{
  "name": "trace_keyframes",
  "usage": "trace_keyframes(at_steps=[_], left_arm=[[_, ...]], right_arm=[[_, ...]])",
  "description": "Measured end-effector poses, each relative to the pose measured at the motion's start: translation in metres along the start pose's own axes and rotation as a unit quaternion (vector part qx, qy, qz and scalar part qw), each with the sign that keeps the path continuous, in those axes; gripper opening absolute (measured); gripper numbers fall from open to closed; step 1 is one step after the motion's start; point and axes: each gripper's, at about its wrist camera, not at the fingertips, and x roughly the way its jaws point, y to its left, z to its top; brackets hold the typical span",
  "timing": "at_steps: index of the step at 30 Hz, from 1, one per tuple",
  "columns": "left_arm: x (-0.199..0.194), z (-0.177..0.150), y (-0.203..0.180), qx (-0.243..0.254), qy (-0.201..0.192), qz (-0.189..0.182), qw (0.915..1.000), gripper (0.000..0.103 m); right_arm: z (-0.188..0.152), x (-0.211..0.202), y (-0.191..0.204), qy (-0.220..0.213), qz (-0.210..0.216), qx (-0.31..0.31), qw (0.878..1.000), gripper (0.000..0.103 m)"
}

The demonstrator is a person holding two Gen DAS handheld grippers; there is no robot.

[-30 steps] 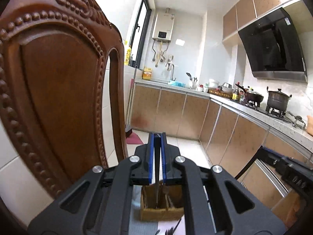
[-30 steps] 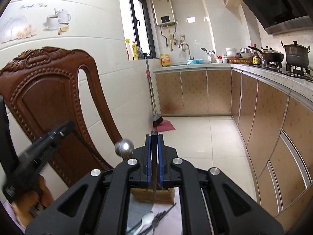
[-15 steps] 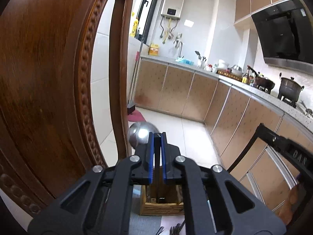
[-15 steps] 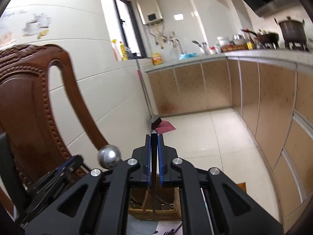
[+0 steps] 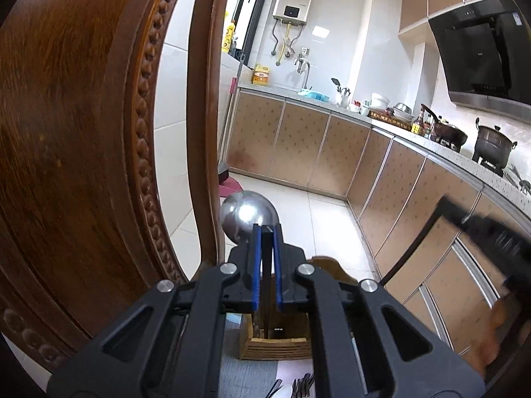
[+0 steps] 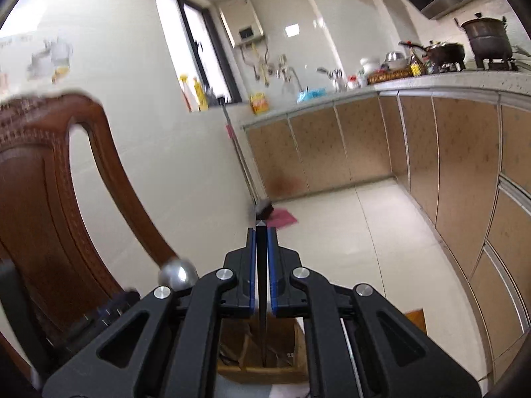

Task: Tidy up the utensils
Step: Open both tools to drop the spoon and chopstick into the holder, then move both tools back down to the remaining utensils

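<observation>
Wooden holder [image 5: 278,341] on the table ahead, chair [image 5: 83,152] behind-left, forks [image 5: 303,386] just before it

Home kitchen: counter cabinets [image 5: 298,146], range hood [image 5: 481,56], stove pot [image 5: 493,147].

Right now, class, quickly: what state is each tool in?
Left tool: closed on a ladle's dark handle.
Right tool: closed on a thin dark utensil above the wooden holder.

A carved wooden chair [image 5: 83,165] stands against a white tiled wall [image 6: 139,126]. Tan cabinets [image 5: 298,146] run under a speckled counter [image 6: 448,83] along pale floor tiles [image 6: 348,232]. A window [image 6: 199,59] lets in daylight beside a wall-mounted water heater [image 5: 292,3]; a black range hood [image 5: 481,56] hangs at right.
</observation>
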Motion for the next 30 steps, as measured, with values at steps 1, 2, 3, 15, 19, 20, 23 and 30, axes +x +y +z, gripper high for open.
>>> trace_keyframes(at_steps=[1,2,3,15,19,20,23,30], left_arm=[[0.002,-0.002,0.0,0.001,0.005,-0.001,1.0,0.007],[0.003,-0.004,0.0,0.001,0.009,-0.001,1.0,0.007],[0.004,-0.006,0.001,0.002,0.013,-0.002,0.9999,0.007],[-0.04,-0.025,0.021,-0.002,0.02,0.003,0.9998,0.051],[-0.052,-0.073,0.019,0.044,0.082,0.01,0.9956,0.051],[-0.048,-0.085,0.017,0.054,0.103,0.009,0.9932,0.051],[-0.023,-0.133,0.01,0.085,0.193,0.009,0.9774,0.042],[0.006,-0.188,0.003,0.123,0.261,0.022,0.9574,0.037]], right_arm=[[-0.006,0.004,-0.001,0.009,-0.002,-0.003,1.0,0.008],[-0.01,0.007,-0.001,0.019,-0.003,-0.004,1.0,0.008],[-0.015,0.01,-0.003,0.029,-0.003,-0.003,1.0,0.008],[-0.052,-0.037,-0.039,0.063,-0.035,0.017,0.997,0.045],[-0.103,-0.056,-0.068,0.121,-0.066,0.05,0.989,0.045],[-0.114,-0.052,-0.07,0.145,-0.067,0.051,0.986,0.045],[-0.163,-0.02,-0.067,0.252,-0.049,0.041,0.966,0.041],[-0.216,0.041,-0.024,0.355,-0.016,0.005,0.935,0.04]])
